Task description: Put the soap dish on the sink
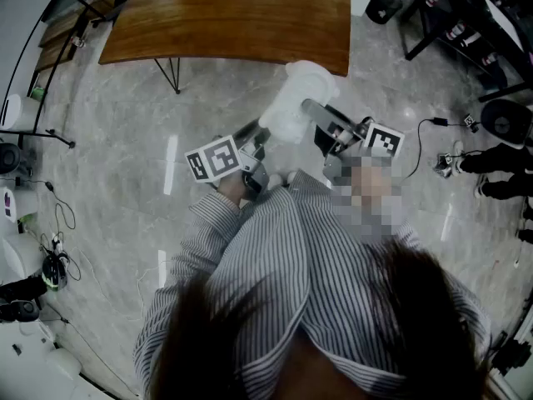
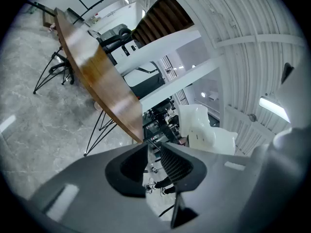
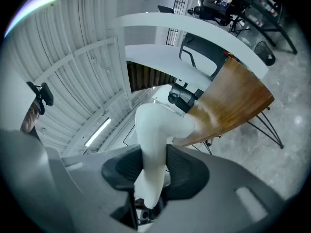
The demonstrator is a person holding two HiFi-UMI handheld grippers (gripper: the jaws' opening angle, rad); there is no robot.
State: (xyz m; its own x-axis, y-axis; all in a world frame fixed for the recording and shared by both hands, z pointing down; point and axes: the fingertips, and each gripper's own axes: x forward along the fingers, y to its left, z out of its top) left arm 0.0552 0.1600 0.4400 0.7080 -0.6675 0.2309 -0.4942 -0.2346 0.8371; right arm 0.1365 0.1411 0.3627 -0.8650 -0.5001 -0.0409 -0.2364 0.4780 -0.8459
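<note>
This is a roomy studio or lab-like workroom, not a home. Ahead of the left tongs (image 2: 151, 165) and right tongs (image 3: 149, 171), a wooden bench (image 1: 233, 15) on thin metal legs stands on a polished grey stone floor (image 1: 125, 165). To the right of the right tongs, cables (image 1: 419, 144) trail past black equipment racks (image 1: 441, 23). Beyond the bench are an office chair (image 3: 204, 45), a white balcony (image 3: 194, 23) and a ceiling strip light (image 3: 97, 132).

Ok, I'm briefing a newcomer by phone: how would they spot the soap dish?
Find the brown wooden table across the top of the head view. Just below its near edge, over the grey floor, the right gripper is shut on the soap dish. It is the only glossy white, rounded thing there.
</note>
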